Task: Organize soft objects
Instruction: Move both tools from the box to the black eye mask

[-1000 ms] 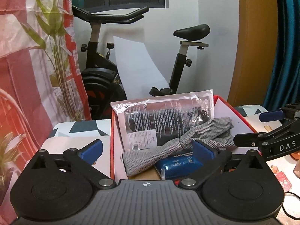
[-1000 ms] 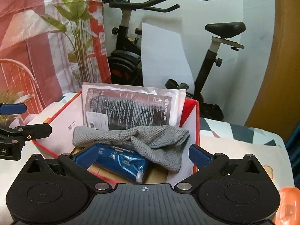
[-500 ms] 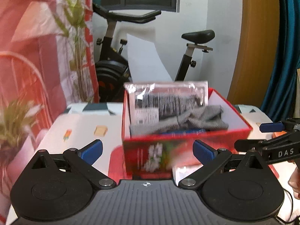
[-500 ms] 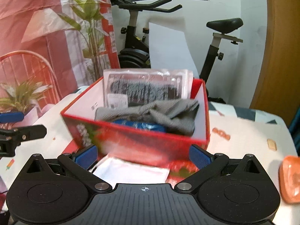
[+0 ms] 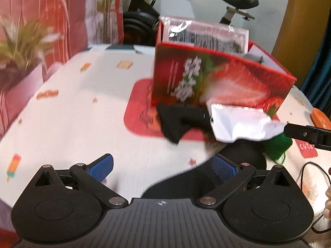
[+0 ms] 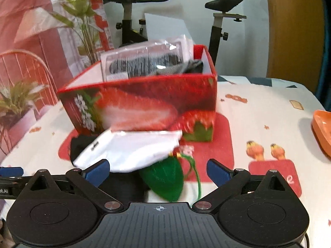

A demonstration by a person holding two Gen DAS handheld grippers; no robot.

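Note:
A red strawberry-print box (image 5: pixel 223 82) (image 6: pixel 144 101) stands on the table and holds a clear plastic packet (image 6: pixel 144 60) and a grey knit cloth (image 6: pixel 186 67). In front of it lie a white pouch (image 5: pixel 240 124) (image 6: pixel 132 150), a black cloth (image 5: pixel 178 119) (image 6: pixel 79 144) and a green pouch (image 6: pixel 165 179) (image 5: pixel 279 144). My left gripper (image 5: pixel 162 166) is open and empty, back from the pile. My right gripper (image 6: pixel 157 170) is open and empty, just short of the white and green pouches. Its finger also shows in the left wrist view (image 5: pixel 306 133).
The table has a white patterned cloth (image 5: pixel 72 113) and a red mat (image 6: pixel 223 136) under the box. An orange dish (image 6: pixel 322 132) sits at the right edge. A potted plant (image 5: pixel 18 47), a chair and an exercise bike (image 6: pixel 223 10) stand behind.
Both grippers have pulled back and down from over the box. The box front and the loose pouches and cloth before it have come into view. Both stay open.

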